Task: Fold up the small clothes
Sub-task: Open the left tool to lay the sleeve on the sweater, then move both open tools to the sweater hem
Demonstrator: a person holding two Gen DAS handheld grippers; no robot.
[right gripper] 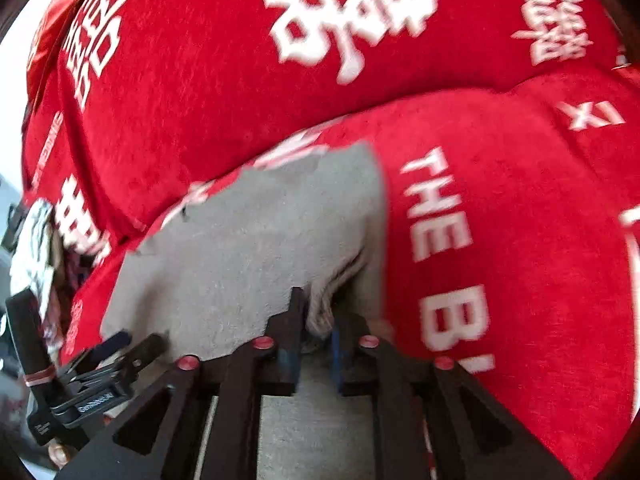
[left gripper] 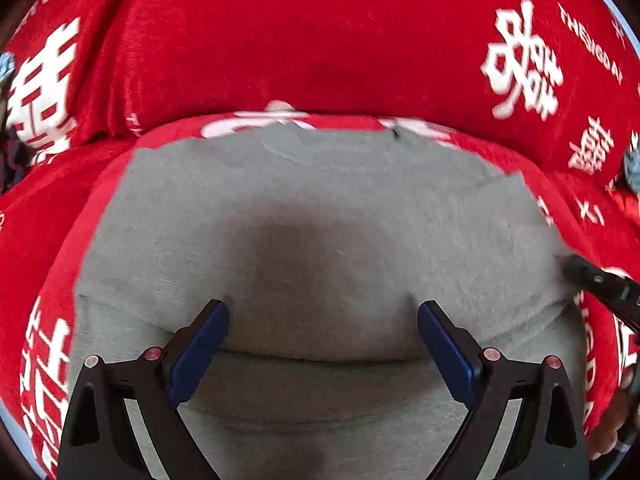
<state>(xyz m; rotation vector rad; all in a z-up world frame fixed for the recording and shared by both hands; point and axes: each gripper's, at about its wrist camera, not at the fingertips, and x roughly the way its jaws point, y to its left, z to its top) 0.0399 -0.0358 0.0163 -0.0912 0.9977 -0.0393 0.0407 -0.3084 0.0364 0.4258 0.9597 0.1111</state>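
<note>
Two tongs work on one grey garment [left gripper: 320, 208]. The left tongs [left gripper: 323, 316] stand wide apart, blue pads [left gripper: 200, 356] facing each other across the grey cloth, which bulges up between them without either pad pressing on it; a fold line runs across the cloth just below the tips. The right tongs [right gripper: 316, 320] are nearly together and clamped on a bunched ridge of the grey garment's edge, the pinched cloth standing up between the dark fingers [right gripper: 294, 312]. In the left wrist view a dark fingertip of the right tongs shows at the garment's right edge; in the right wrist view the left tongs show at the lower left, beside the garment's near edge. The garment lies spread on a red cover [left gripper: 320, 40] printed with white characters and letters. At the left edge of the right wrist view a pale crumpled bundle [right gripper: 34, 248] is too blurred to identify.
</note>
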